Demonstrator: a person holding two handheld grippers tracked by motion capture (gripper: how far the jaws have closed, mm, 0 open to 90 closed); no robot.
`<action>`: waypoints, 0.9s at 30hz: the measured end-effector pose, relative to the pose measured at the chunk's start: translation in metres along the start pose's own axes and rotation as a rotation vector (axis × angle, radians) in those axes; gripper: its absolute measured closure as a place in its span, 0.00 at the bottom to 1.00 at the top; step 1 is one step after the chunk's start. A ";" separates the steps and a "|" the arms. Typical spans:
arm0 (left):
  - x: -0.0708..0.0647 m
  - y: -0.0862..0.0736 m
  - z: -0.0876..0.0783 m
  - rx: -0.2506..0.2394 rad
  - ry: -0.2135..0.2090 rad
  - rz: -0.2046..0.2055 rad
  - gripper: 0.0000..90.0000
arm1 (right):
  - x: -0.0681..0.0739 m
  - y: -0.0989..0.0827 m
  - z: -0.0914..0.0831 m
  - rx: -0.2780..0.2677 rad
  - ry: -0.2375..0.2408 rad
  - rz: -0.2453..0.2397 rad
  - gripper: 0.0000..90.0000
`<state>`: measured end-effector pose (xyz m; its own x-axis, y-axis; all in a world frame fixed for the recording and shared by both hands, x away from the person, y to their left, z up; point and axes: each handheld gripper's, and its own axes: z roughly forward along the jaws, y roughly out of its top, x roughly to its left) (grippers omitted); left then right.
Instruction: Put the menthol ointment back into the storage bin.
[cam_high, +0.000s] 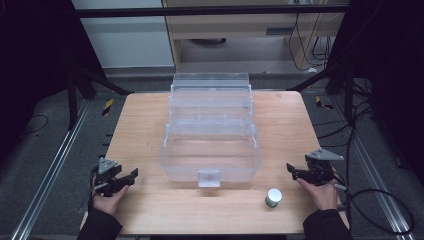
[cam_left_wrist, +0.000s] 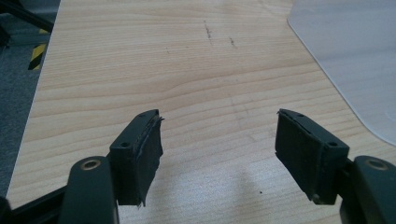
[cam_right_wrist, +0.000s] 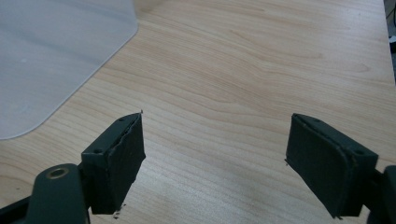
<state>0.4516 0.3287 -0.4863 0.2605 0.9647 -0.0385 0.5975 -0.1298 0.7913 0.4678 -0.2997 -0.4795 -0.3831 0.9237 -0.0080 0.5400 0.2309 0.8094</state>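
Note:
A clear plastic tiered storage box (cam_high: 211, 135) stands on the middle of the wooden table (cam_high: 150, 115), with a latch at its front. A small white-capped jar (cam_high: 273, 197) sits near the front edge, right of the box. My left gripper (cam_high: 131, 176) rests at the front left corner, held by a hand, open with nothing between its pads (cam_left_wrist: 140, 158). My right gripper (cam_high: 292, 170) rests at the front right, also open and empty, its pads (cam_right_wrist: 116, 163) wide apart above bare wood. The box's corner (cam_left_wrist: 355, 56) lies at the upper right of the left gripper view and at the upper left (cam_right_wrist: 56, 56) of the right gripper view.
Dark metal frame legs (cam_high: 75, 95) stand at both sides of the table. Cables (cam_high: 380, 210) trail on the grey floor to the right. A wooden cabinet (cam_high: 250, 30) stands behind the table.

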 end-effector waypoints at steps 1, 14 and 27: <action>0.000 0.000 0.000 0.003 -0.002 0.001 0.34 | 0.001 0.001 -0.001 -0.001 0.006 -0.003 0.22; 0.000 -0.002 0.001 0.027 -0.008 0.011 0.34 | 0.013 0.024 -0.016 -0.032 0.038 -0.083 0.25; 0.000 -0.003 0.002 0.036 -0.009 0.016 0.34 | 0.020 0.049 -0.030 0.006 0.082 -0.151 0.18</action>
<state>0.4515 0.3284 -0.4902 0.2772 0.9603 -0.0319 0.6200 -0.1533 0.7695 0.4644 -0.2788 -0.4224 -0.5200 0.8503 -0.0813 0.4761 0.3675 0.7989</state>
